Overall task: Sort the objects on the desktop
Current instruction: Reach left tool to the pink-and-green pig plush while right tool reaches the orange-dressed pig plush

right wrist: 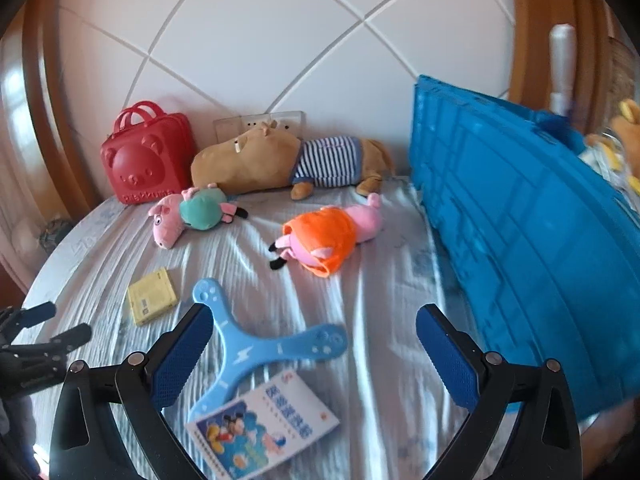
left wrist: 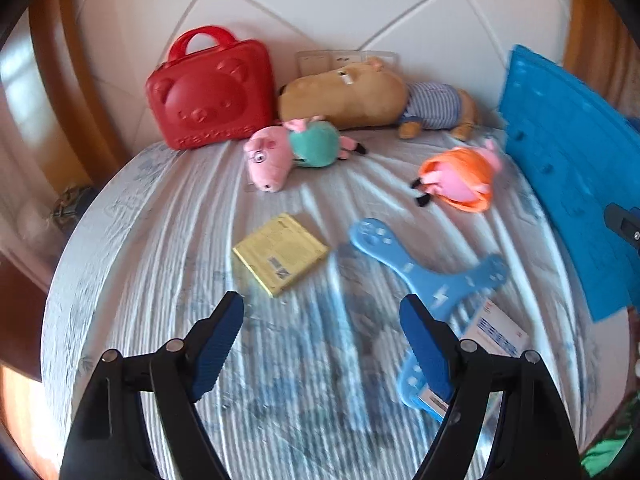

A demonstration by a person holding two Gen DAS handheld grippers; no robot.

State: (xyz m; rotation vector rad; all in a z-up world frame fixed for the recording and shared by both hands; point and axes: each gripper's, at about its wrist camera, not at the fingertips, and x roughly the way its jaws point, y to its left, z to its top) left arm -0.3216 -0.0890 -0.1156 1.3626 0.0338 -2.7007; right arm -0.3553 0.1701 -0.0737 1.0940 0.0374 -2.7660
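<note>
Nearest the lens in the right wrist view lies a children's booklet with cartoon characters on its cover, flat on the striped sheet, its upper corner resting on one arm of a blue three-armed boomerang; the right gripper hangs above both with its jaws wide apart and nothing between the pads. In the left wrist view the left gripper is likewise spread wide and empty, over bare sheet, with a yellow packet just beyond its left finger and the boomerang running under its right finger.

Farther back lie a pig plush in a green top, a pig plush in an orange dress, a long brown plush in a striped shirt and a red bear-faced case against the headboard; a blue crate stands at the right edge of the bed, and it is probably where things are meant to go, though that is my guess.

The risks, as I judge them: the booklet and boomerang overlap, so closing on either may drag or flip the other; both are thin and flat on soft cloth, so the pads may pinch a fold of sheet instead, or slide off; the two grippers hang close together near the same items and could collide; both views are smeared, so aim may be off.
</note>
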